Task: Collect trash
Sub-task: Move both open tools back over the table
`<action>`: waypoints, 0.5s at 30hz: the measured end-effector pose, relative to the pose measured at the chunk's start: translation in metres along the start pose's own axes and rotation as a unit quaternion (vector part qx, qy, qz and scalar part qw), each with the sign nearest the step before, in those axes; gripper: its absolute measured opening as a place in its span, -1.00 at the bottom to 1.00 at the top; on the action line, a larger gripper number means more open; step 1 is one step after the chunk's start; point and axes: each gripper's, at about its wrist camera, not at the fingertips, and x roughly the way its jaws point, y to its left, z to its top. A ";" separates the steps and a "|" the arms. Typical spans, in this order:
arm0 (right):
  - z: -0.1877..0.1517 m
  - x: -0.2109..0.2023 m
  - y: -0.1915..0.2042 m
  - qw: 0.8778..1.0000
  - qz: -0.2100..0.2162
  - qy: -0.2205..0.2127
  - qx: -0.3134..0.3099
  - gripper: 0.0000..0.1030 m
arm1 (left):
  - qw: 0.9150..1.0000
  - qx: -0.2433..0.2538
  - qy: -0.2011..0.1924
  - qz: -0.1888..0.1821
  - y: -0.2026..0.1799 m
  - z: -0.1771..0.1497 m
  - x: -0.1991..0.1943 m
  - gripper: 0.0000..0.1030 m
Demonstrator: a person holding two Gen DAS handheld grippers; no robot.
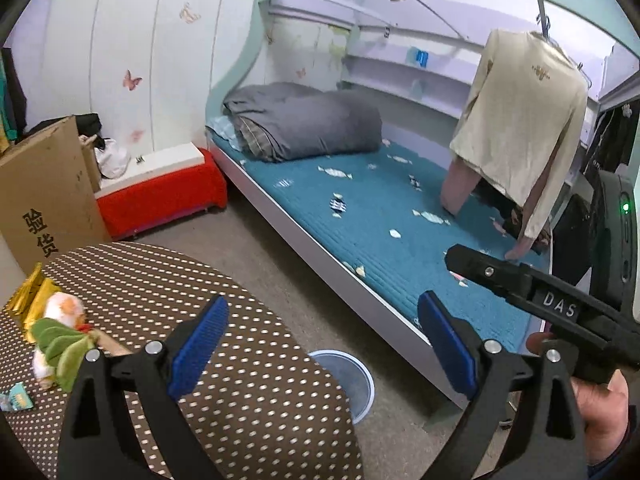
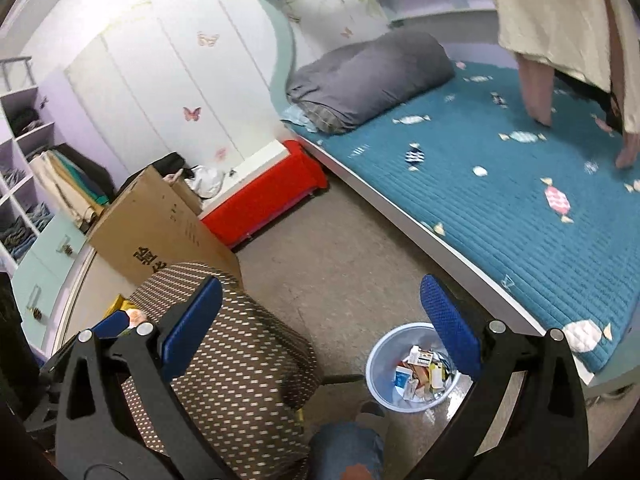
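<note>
Now both pairs of tongs stand apart with nothing between their blue pads. The left gripper (image 1: 324,344) hangs over the edge of a round table (image 1: 248,412) covered in a brown cloth with pale dots, and the right gripper (image 2: 320,328) hangs above the floor between that table and the bed (image 2: 500,208). From the left wrist view, the right gripper's black body crosses the lower right corner, with the person's hand (image 1: 600,412) under it.

A pale blue bin (image 2: 380,364) stands on the floor just beside the table, near the bed's side. Inside it lies the trash (image 2: 418,376): small boxes and wrappers in a loose heap. On the table's far side lie a green and white soft toy (image 1: 60,344), gold packets (image 1: 30,300) and a small blue wrapper (image 1: 18,398). A cardboard box (image 1: 44,196) stands behind the table.
</note>
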 end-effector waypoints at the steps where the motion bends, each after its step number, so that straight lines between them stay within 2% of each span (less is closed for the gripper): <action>1: 0.000 -0.002 0.007 1.000 0.002 -0.001 -0.005 0.88 | 1.000 -0.002 -0.005 0.001 0.004 -0.001 -0.007 0.82; 9: -0.006 -0.010 0.055 0.999 0.024 0.000 -0.046 0.88 | 0.999 -0.020 -0.035 0.021 0.039 -0.007 -0.051 0.82; 15: -0.014 -0.006 0.093 0.996 0.044 0.010 -0.076 0.88 | 0.997 -0.039 -0.043 0.042 0.075 -0.019 -0.076 0.82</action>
